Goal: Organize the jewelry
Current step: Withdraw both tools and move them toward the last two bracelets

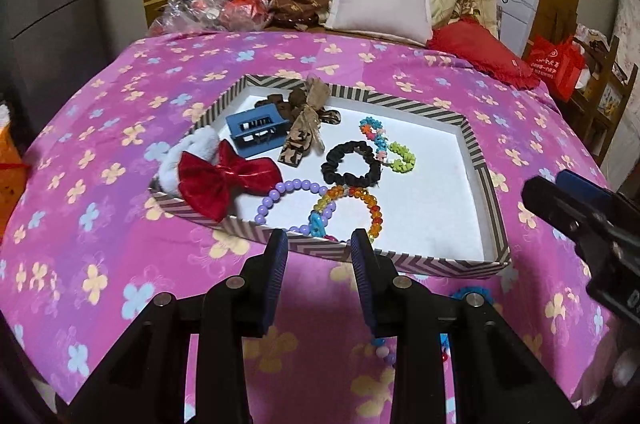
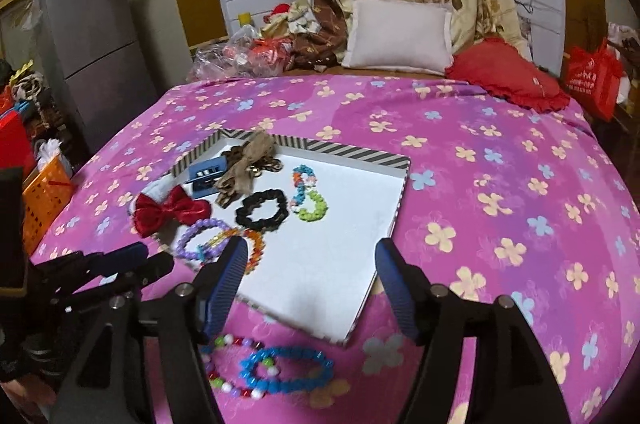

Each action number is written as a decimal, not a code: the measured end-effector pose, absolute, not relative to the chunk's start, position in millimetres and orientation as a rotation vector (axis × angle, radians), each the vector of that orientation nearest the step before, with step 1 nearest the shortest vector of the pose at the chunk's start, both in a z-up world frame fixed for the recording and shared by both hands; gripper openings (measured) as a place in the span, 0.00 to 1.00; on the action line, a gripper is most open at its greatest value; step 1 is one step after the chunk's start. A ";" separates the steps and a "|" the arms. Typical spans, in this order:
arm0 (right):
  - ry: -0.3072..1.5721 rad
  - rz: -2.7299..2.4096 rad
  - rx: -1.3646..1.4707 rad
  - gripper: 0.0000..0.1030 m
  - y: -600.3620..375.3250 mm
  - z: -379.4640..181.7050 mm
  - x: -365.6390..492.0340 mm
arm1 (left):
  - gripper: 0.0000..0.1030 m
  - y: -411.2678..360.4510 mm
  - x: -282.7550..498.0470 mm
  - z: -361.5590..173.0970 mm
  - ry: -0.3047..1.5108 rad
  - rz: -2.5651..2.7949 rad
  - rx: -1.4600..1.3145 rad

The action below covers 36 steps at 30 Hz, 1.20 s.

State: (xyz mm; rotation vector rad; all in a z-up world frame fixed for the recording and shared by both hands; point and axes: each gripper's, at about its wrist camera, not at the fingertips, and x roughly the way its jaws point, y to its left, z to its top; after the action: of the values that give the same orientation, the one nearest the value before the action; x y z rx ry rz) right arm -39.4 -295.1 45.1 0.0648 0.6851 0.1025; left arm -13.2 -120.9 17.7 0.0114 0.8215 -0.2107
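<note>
- Hovering over near rim of striped tray (image 1: pixel 478 160): left gripper (image 1: pixel 320 252), jaws part open, nothing betw them.
- Right gripper (image 2: pixel 310 264) wider open, also empty, above tray's near corner; pads not touching anything.
- Already in tray: red bow (image 1: pixel 224 180), black scrunchie (image 1: pixel 350 164), purple bead bracelet (image 1: pixel 288 200), orange/rainbow bracelet (image 1: pixel 352 204), pastel + green bead pieces (image 1: pixel 390 148), blue clip box (image 1: pixel 258 128), brown ribbon clips (image 1: pixel 306 120).
- Not yet in tray: blue bead bracelet (image 2: pixel 286 370) and multicolour bead bracelet (image 2: pixel 230 368), lying on pink bedspread (image 2: pixel 500 184) just outside near rim, overlapping each other, below/betw right gripper's fingers.
- Judgement: task mostly done, those 2 prob next.
- Risks:
  - the 2 loose bracelets overlap → grabbing one may drag or lift the other, drops off partway.
  - thin beads on soft bedding → pads could pinch fabric too, or beads roll out of grip.
  - tray's left side crowded, purple + rainbow bracelets already interlaced → dropping more there = tangle; right half is free, better spot.
  - tray wall low, bed soft → gripper bump on rim may tip/shift tray.
  - the 2 grippers sit near each other at rim → could clash.
</note>
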 end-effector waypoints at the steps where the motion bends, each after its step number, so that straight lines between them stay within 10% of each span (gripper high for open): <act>1: 0.677 0.096 0.052 0.67 -292.6 47.4 -44.8 | 0.32 -120.4 -14.6 18.8 0.818 -0.210 0.012; 36: 0.659 0.106 0.082 0.83 -286.0 53.7 -123.3 | 0.32 -107.7 -68.2 44.7 0.740 -0.200 0.023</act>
State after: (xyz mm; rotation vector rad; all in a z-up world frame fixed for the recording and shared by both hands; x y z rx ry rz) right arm -123.3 -286.0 53.7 0.0819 0.6589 0.1059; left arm -68.2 -107.7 44.7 0.0234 0.7397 -0.1999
